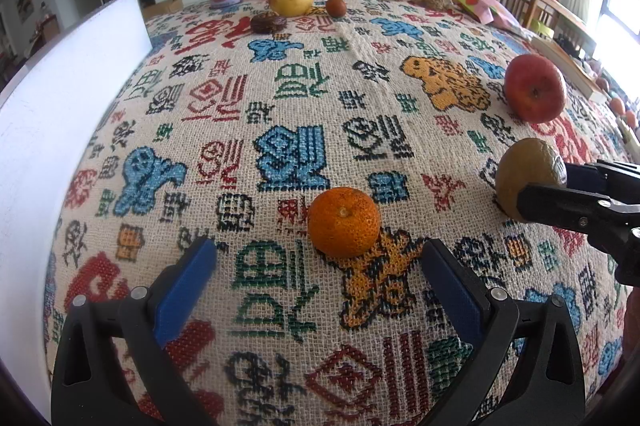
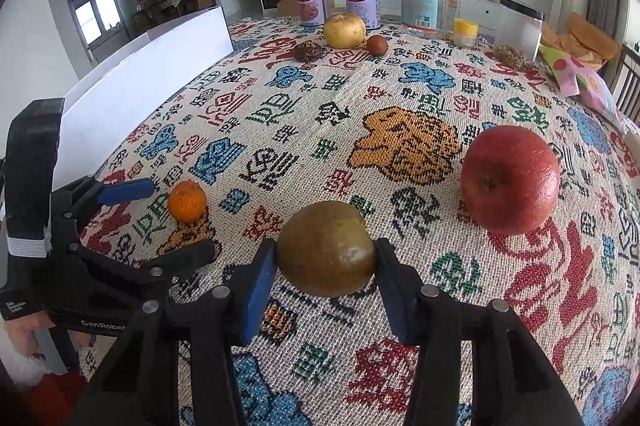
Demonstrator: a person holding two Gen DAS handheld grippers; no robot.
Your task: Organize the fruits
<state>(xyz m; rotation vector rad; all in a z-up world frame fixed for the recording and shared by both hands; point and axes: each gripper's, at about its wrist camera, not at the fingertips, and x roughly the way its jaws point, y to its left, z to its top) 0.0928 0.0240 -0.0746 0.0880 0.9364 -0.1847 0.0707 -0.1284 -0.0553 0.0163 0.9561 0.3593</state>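
My left gripper (image 1: 320, 262) is open, its blue pads on either side of and just short of a small orange mandarin (image 1: 344, 222) on the patterned cloth; the mandarin also shows in the right wrist view (image 2: 187, 201). My right gripper (image 2: 325, 258) is shut on a brown-green kiwi (image 2: 326, 253), also seen in the left wrist view (image 1: 528, 174). A red apple (image 2: 510, 180) sits to the right of the kiwi. At the far end lie a yellow pear (image 2: 344, 30), a small brown fruit (image 2: 377, 45) and a dark wrinkled fruit (image 2: 308, 52).
A white box (image 1: 60, 130) stands along the table's left side. At the far edge stand two printed tins (image 2: 334, 0), a clear jar (image 2: 424, 6), a yellow-lidded pot (image 2: 465, 32) and a clear tub (image 2: 520, 30). Snack bags (image 2: 580, 82) lie at right.
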